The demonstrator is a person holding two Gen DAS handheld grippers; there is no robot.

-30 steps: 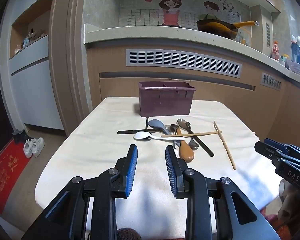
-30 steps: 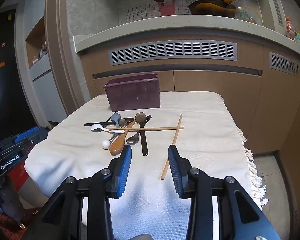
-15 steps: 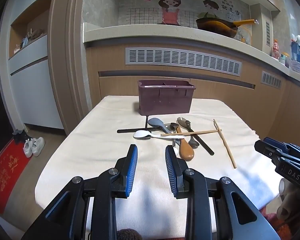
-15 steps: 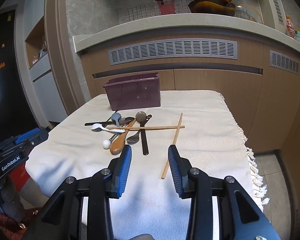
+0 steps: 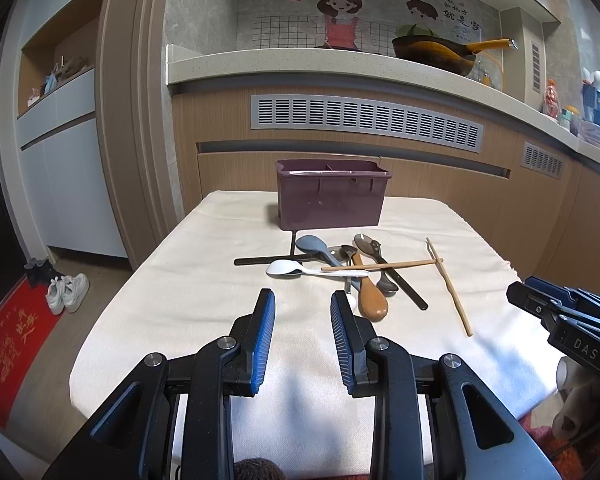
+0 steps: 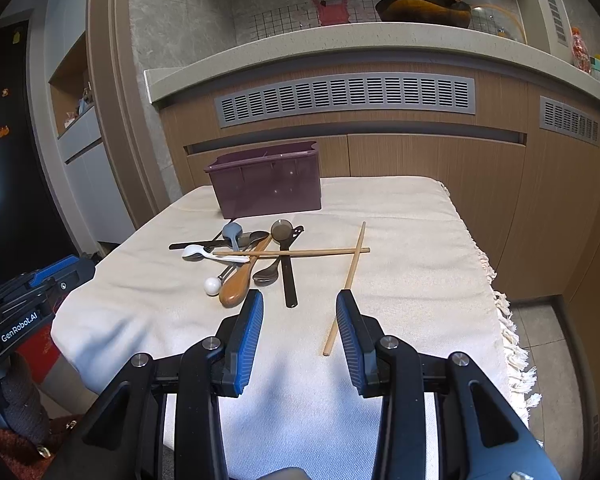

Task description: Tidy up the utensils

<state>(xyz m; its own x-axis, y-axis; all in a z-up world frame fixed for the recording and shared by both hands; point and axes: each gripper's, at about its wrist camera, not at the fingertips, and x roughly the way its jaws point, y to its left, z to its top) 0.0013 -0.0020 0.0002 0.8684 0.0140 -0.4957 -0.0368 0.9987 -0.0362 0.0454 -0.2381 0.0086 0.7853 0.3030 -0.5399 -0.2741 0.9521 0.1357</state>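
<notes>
We hover at the start, nothing picked yet: left gripper (image 5: pixel 302 303) and right gripper (image 6: pixel 299 303) both gape empty. The utensil pile (image 5: pixel 350 270) lies just beyond our fingertips, the purple caddy (image 5: pixel 332 199) behind it. Next we likely reach forward for one loose piece, perhaps the chopstick (image 6: pixel 346 286) by the right fingers.

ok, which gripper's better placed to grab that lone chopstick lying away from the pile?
Right, probably. The right gripper stands open with the lone chopstick running toward the gap between its fingers. The left gripper, also open, faces the utensil pile, with that chopstick off to its side.
</notes>
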